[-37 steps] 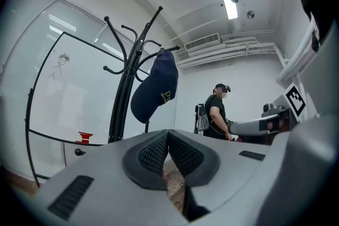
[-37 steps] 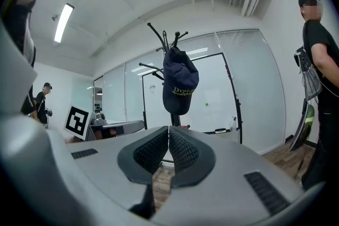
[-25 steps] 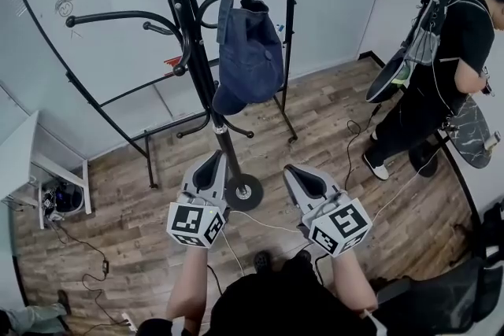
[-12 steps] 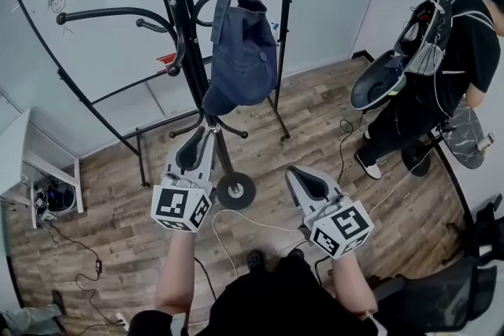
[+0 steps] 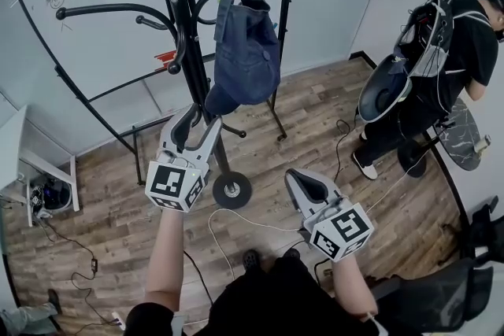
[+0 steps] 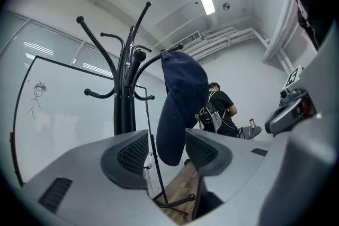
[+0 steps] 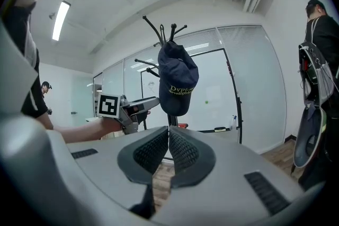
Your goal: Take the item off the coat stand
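Navy cap (image 5: 248,51), hung on black coat stand (image 5: 179,12)

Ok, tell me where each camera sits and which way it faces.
Head view: on the person's head, looking steeply down at coat stand, cap, both forearms, left gripper, right gripper.
Left gripper view: rides the left gripper, facing the cap; jaws just opening, brim showing in their gap.
Right gripper view: rides the right gripper, facing the cap past shut jaws.
All share the cap.
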Motion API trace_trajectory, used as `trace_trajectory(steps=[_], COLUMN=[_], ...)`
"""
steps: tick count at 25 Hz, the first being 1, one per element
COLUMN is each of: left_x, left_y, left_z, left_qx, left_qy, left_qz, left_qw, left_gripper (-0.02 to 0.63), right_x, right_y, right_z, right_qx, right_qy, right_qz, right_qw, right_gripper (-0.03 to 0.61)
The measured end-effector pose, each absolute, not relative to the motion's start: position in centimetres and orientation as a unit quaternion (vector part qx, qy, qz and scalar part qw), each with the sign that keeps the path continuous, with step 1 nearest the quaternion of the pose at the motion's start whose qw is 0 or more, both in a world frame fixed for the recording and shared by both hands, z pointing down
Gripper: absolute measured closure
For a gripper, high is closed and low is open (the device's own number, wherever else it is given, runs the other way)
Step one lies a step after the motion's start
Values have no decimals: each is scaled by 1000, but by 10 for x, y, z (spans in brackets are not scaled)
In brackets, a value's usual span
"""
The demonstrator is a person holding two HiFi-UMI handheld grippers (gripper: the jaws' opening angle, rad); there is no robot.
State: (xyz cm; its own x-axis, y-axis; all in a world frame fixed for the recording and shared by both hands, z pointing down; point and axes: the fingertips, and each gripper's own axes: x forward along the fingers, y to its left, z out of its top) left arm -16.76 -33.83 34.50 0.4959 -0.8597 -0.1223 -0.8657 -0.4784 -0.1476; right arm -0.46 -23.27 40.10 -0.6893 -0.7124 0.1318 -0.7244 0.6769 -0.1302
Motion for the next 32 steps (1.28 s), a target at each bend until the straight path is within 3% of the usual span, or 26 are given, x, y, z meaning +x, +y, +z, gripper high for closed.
trace_trajectory(steps=[7, 13, 32], left_x=[-162, -152, -132], left_y=[-355, -363, -347], left_z=[349, 351, 353], left_qx=[-865, -869, -889], left_qy=[492, 486, 442], left_qz=[16, 11, 4], left_qw=[101, 97, 115], left_gripper=[346, 345, 553], right_x=[6, 11, 11], right_y=[-230, -228, -227], right_z=[403, 404, 412], right_qx=[403, 407, 408], right_qy=[-910, -908, -906], right_qz=[91, 92, 104], right_qw=[36, 39, 37], right_gripper=[546, 547, 546])
